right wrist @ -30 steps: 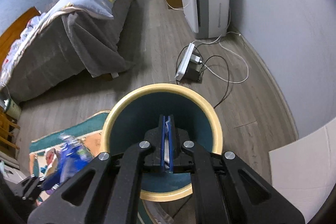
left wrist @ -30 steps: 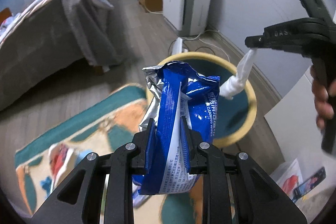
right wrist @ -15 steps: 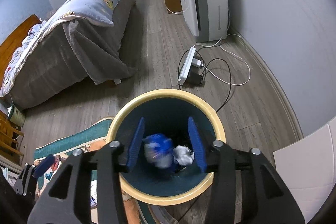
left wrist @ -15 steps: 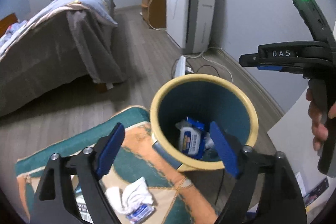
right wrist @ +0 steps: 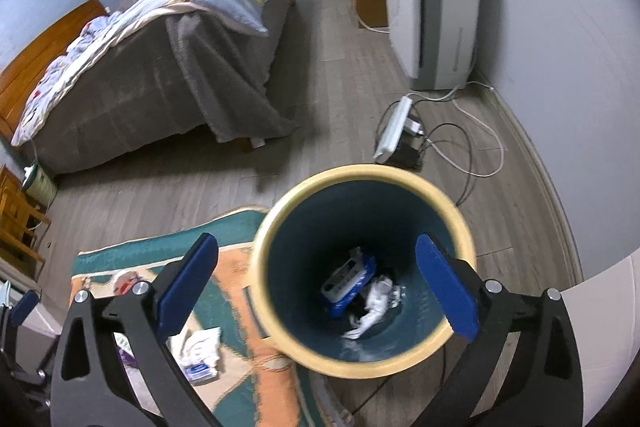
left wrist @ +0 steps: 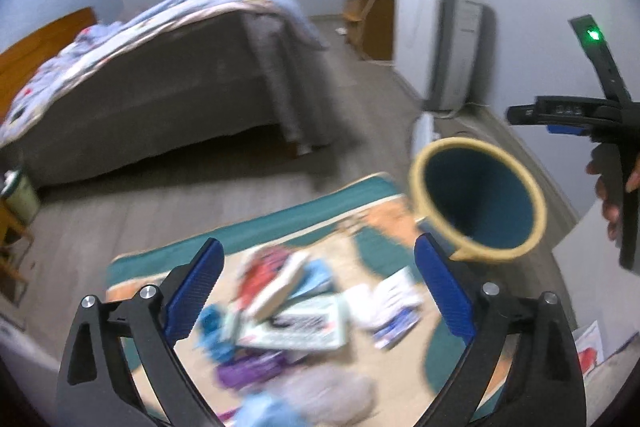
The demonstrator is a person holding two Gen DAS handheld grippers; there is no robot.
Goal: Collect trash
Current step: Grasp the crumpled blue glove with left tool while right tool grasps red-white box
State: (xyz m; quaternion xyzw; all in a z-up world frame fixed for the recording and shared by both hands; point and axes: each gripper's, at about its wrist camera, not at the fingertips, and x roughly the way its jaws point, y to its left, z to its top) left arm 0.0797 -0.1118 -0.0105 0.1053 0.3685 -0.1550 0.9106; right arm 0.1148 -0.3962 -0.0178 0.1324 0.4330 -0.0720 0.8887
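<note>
With both my left hand-held gripper (left wrist: pixel 316 291) and right hand-held gripper (right wrist: pixel 316 287) opening and empty, I should pick one scrap from the rug litter (left wrist: pixel 296 323) cleanly.

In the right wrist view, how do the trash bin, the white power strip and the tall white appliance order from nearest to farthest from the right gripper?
From the right gripper, whose jaws are opening with nothing between them:
1. Trash bin: directly below the fingers, on the floor by the rug.
2. White power strip: on the floor beyond the bin, with cables.
3. Tall white appliance: farthest, against the right wall.
</note>
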